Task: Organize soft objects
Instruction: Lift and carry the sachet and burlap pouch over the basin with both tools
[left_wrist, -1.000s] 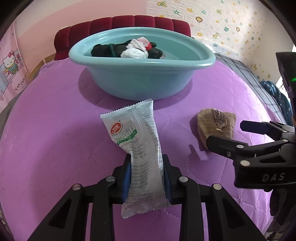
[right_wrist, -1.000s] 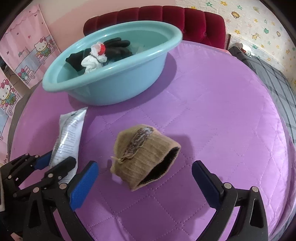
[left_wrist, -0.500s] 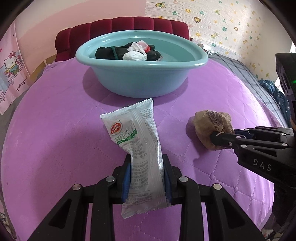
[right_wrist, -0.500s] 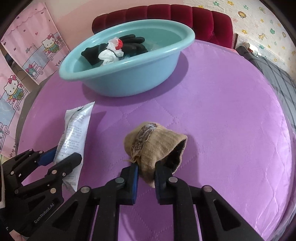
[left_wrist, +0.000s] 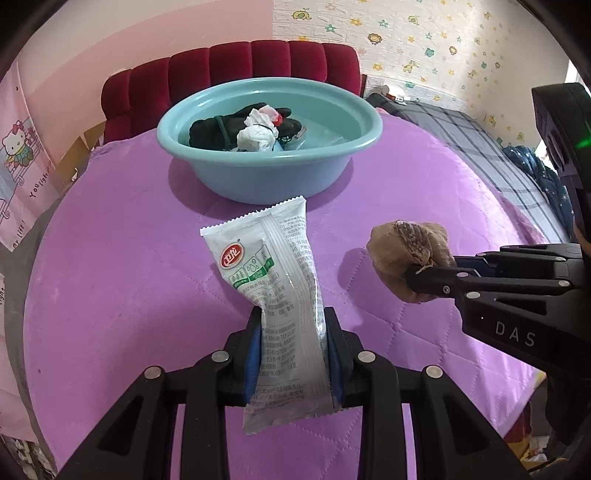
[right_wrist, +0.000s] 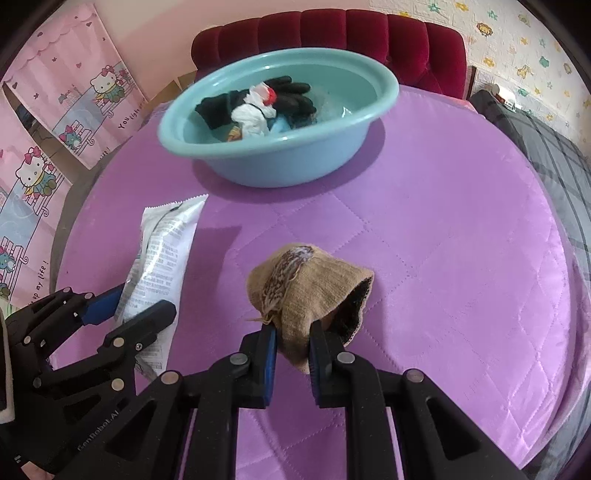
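My left gripper (left_wrist: 291, 332) is shut on a white snack packet (left_wrist: 273, 280) and holds it above the purple quilted table (left_wrist: 110, 277). The packet also shows in the right wrist view (right_wrist: 159, 266). My right gripper (right_wrist: 291, 332) is shut on a tan knitted sock bundle (right_wrist: 310, 284), lifted off the table; the bundle shows at the right in the left wrist view (left_wrist: 406, 254). A teal basin (left_wrist: 269, 173) stands at the far side, holding black gloves (left_wrist: 221, 125) and a white crumpled cloth (left_wrist: 258, 134). The basin also shows in the right wrist view (right_wrist: 288, 162).
A red padded headboard (left_wrist: 229, 74) stands behind the basin. Hello Kitty posters (right_wrist: 74, 110) hang at the left. A plaid blanket (left_wrist: 480, 147) lies beyond the table's right edge. The two grippers are close side by side.
My right gripper closed on the tan sock bundle and lifted it. Both grippers rose, and the basin now looks farther and lower in view. The left still holds the packet.
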